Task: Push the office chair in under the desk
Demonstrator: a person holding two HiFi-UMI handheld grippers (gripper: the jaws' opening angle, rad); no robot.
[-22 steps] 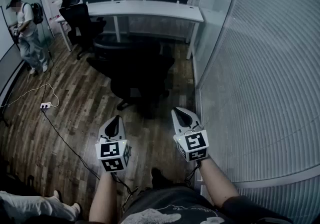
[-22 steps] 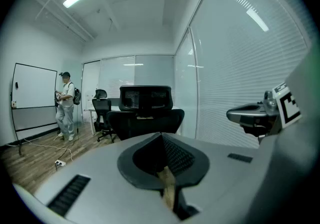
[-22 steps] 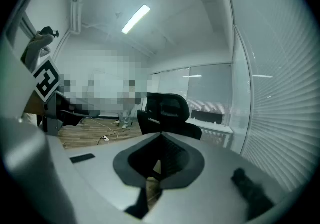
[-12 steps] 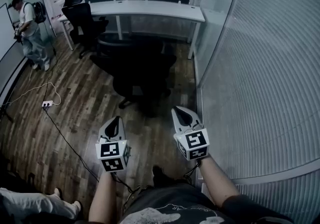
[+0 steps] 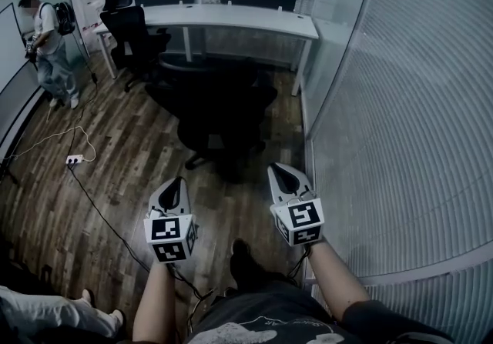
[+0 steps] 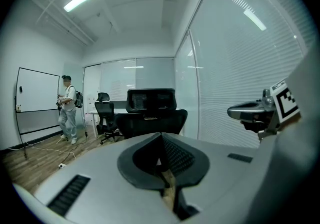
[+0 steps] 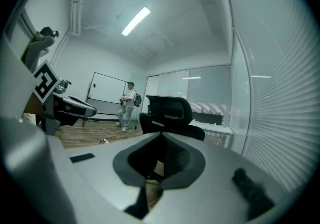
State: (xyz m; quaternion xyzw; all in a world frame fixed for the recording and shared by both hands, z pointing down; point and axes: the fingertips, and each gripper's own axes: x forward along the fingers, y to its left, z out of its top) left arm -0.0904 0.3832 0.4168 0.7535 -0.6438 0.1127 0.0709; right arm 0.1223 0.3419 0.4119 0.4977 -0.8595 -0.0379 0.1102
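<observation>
The left gripper [image 5: 177, 183] and right gripper [image 5: 277, 172] have jaws pressed together, empty; ahead stands the office chair [image 5: 219, 104], the desk [image 5: 231, 18] beyond it; a second chair [image 5: 131, 31] and a person [image 5: 50, 46] are ahead-left.

The office chair [image 5: 219, 115] is black all over, and so is the second chair [image 5: 131, 35] at the far left. The counter [image 5: 231, 18] is white. The floor [image 5: 115, 173] is brown wood in streaky planks, with a white power strip [image 5: 72, 159] on it. The left gripper [image 5: 177, 187] and right gripper [image 5: 279, 175] have pale grey shells and black-and-white square markers on their cubes. The right wall [image 5: 408, 119] has fine pale horizontal stripes.
</observation>
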